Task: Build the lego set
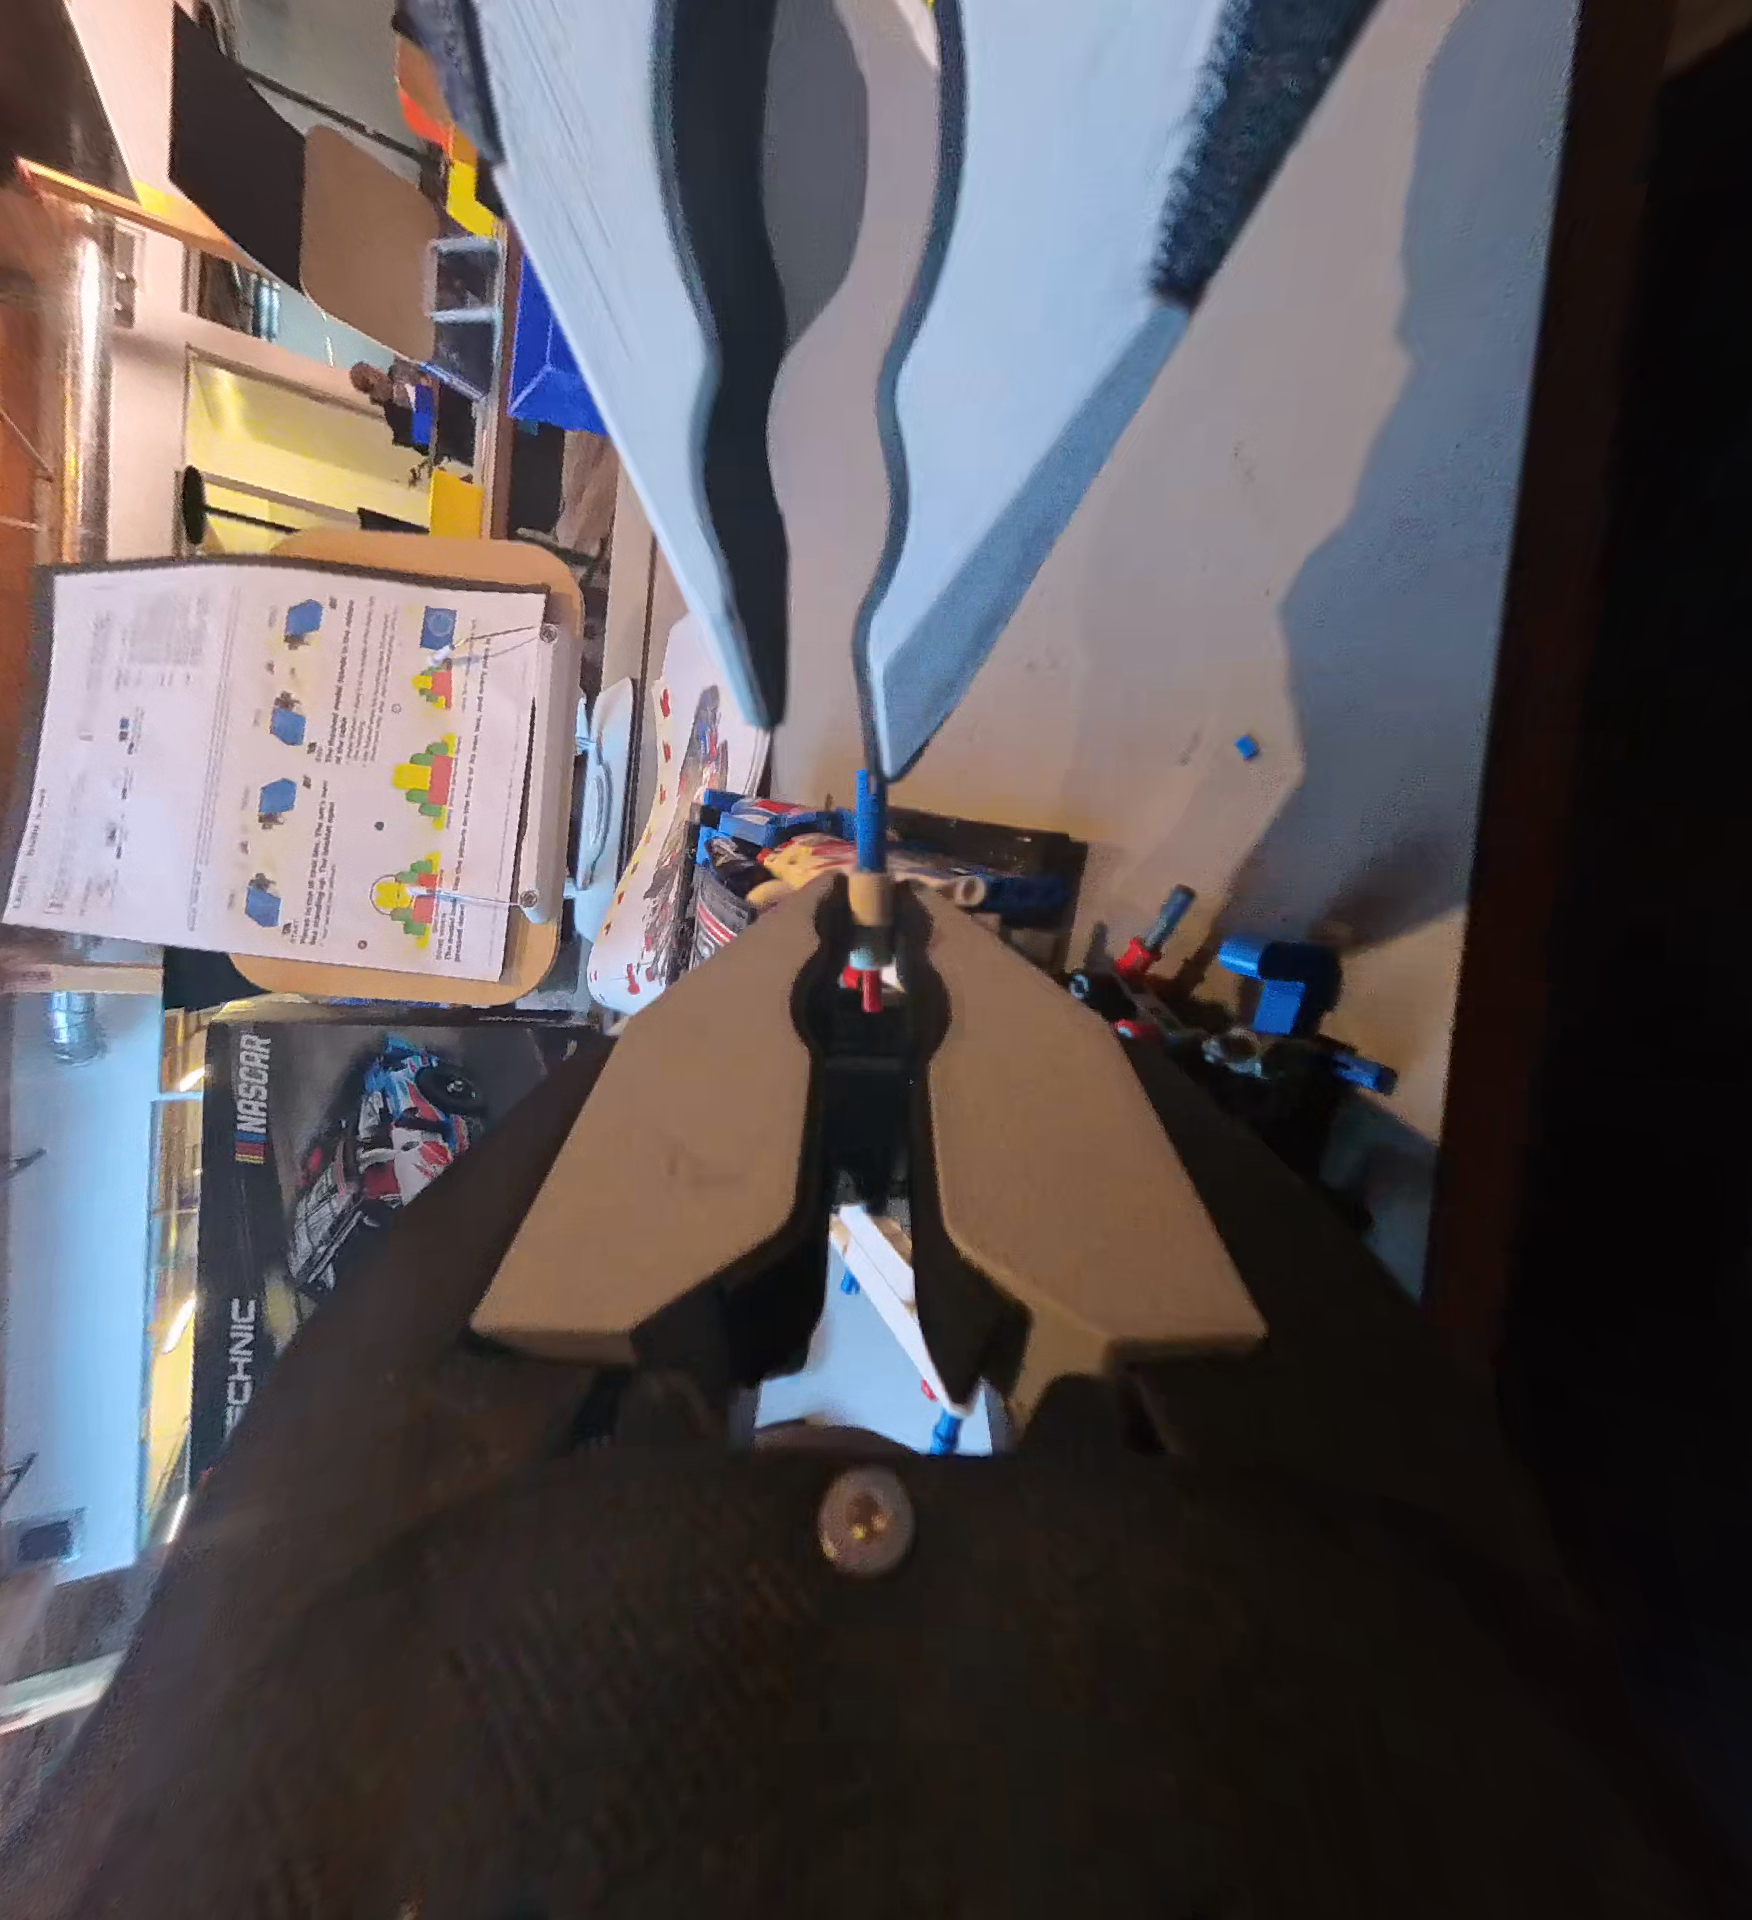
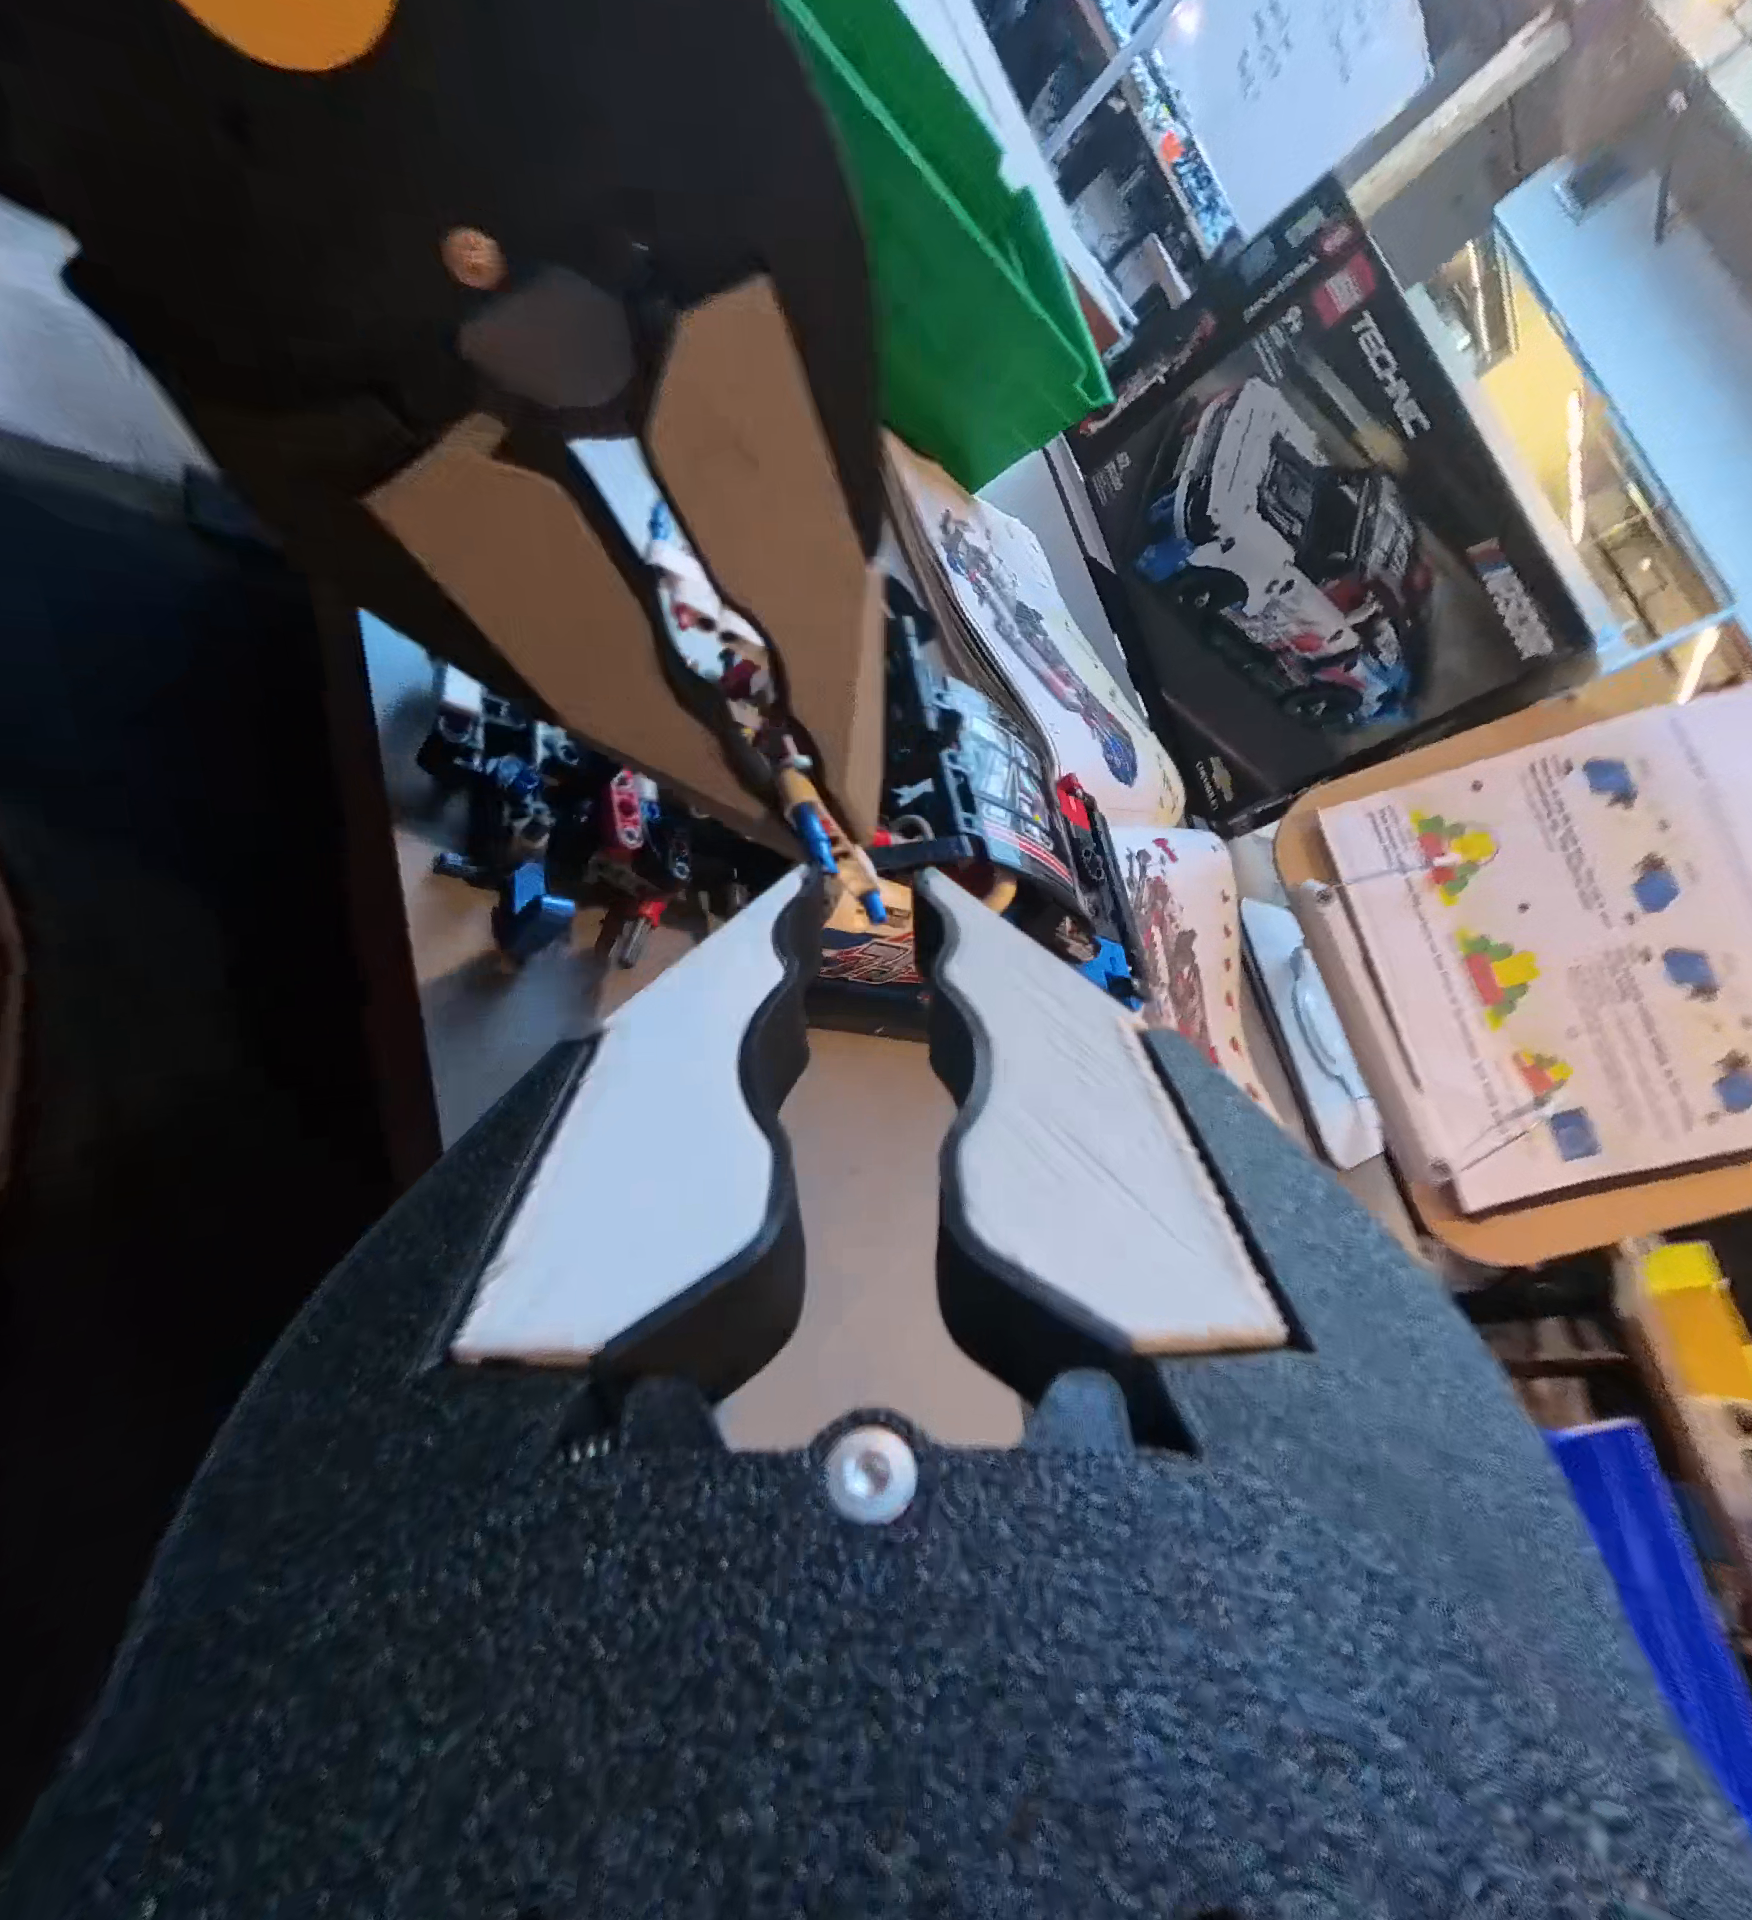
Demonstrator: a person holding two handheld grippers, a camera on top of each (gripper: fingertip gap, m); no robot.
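Lettered items, wording not transcribed. We are logging:
- white and coloured lettering and a small red logo on the black set box (image 2: 1371,499);
- lines of fine print on the illustrated sheet (image 2: 1599,935) clipped to a wooden board (image 2: 1474,1236);
- faint marks, too blurred to read, on a whiteboard (image 2: 1287,94).

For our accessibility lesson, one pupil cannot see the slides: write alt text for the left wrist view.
The tan-fingered left gripper is shut on a small lego piece with a blue pin sticking out, while the white-fingered right gripper comes in from above, open. Behind lie loose lego parts, a set box and an instruction sheet.
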